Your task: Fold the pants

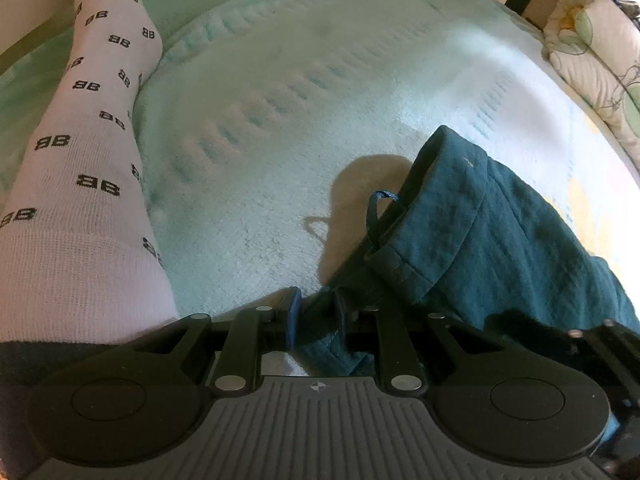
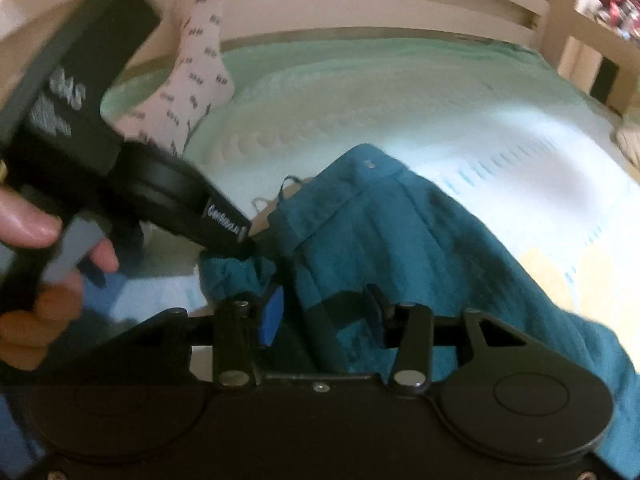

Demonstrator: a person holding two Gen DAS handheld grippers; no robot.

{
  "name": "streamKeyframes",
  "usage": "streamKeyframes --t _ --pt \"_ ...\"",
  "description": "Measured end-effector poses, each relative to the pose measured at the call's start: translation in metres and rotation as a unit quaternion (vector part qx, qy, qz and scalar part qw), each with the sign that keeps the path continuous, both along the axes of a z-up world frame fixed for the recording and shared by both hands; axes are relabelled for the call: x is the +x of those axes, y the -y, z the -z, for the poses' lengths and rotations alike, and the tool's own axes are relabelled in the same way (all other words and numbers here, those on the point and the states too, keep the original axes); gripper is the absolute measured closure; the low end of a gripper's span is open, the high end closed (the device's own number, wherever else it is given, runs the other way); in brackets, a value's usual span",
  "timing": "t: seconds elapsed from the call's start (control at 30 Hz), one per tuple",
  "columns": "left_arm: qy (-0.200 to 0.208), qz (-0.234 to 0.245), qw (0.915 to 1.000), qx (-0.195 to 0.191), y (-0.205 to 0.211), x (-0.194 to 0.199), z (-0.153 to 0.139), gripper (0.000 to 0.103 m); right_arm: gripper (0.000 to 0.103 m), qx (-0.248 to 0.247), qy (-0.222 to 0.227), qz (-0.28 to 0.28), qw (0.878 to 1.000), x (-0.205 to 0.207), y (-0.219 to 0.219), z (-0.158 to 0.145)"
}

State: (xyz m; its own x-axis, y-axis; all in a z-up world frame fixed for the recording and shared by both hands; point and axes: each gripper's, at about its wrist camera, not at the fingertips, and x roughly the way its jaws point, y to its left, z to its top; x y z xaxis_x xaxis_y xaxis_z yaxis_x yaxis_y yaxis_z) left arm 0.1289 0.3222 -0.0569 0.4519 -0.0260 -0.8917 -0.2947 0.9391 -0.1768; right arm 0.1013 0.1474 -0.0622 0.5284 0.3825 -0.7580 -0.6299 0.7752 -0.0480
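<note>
On the far left we're seeing a leg in a white sock (image 1: 86, 128) stretched out on the pale green blanket (image 1: 280, 80), well clear of the work. Coming right, our left gripper (image 1: 316, 316) is pinching a bunch of teal cloth, its fingers drawn close on a corner of the pants (image 1: 472, 216) at the near edge. The waistband is arching up from that grip, with a small loop (image 1: 378, 216) standing off it and throwing a shadow on the blanket.

Further right, our right gripper (image 2: 324, 312) is closing on the pants (image 2: 392, 232) too: its fingers are spread wider, but a thick fold is filling the gap between them, so we're judging it gripped.

The pants are hanging lifted between the two tools, trailing away to the near right over the blanket. To do this step well, we're wanting both grips kept level and the band pulled taut between them, so the cloth comes down flat without a twist. Let's watch that loop, which could get tucked under.

What we're not seeing: the legs of the pants are running out of both views at the lower right, so we can't tell how far folded they are. The right view is blurred, and the left tool is filling its left side, hiding the blanket behind it.
</note>
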Motion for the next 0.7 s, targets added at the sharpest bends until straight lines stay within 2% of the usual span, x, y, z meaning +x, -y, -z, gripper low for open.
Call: streamKeyframes --t 0.1,0.17,0.2,0.3,0.4,0.5,0.6,0.7 --pt "0.002 -0.004 1.0000 -0.002 0.001 -0.003 0.000 0.084 0.052 -0.027 0.015 -0.010 0.999 -0.001 -0.009 0.009" --pt "0.003 -0.007 1.0000 -0.003 -0.002 -0.001 0.001 0.084 0.072 -0.030 0.027 -0.013 0.999 0.000 -0.006 0.008" --pt "0.004 -0.008 1.0000 -0.004 -0.002 -0.002 0.001 0.084 0.094 -0.025 0.024 -0.010 0.999 0.003 -0.002 0.005" --pt "0.005 -0.010 0.9999 -0.004 -0.002 -0.002 0.000 0.084 0.095 0.041 0.008 0.030 0.999 0.015 0.024 -0.019" --pt "0.009 -0.019 0.9998 -0.008 -0.002 -0.004 -0.001 0.084 0.095 0.098 0.010 0.067 0.993 0.021 0.052 -0.051" --pt "0.015 -0.029 0.9993 -0.016 -0.005 -0.007 -0.004 0.084 0.095 0.163 -0.017 0.065 0.984 0.016 0.076 -0.078" --pt "0.035 -0.057 0.9977 -0.012 -0.011 -0.015 -0.012 0.084 0.095 0.161 -0.059 0.031 0.985 0.004 0.068 -0.070" --pt "0.071 -0.089 0.9925 0.046 -0.012 -0.028 -0.031 0.084 0.095 0.119 -0.079 0.001 0.990 -0.010 0.040 -0.038"
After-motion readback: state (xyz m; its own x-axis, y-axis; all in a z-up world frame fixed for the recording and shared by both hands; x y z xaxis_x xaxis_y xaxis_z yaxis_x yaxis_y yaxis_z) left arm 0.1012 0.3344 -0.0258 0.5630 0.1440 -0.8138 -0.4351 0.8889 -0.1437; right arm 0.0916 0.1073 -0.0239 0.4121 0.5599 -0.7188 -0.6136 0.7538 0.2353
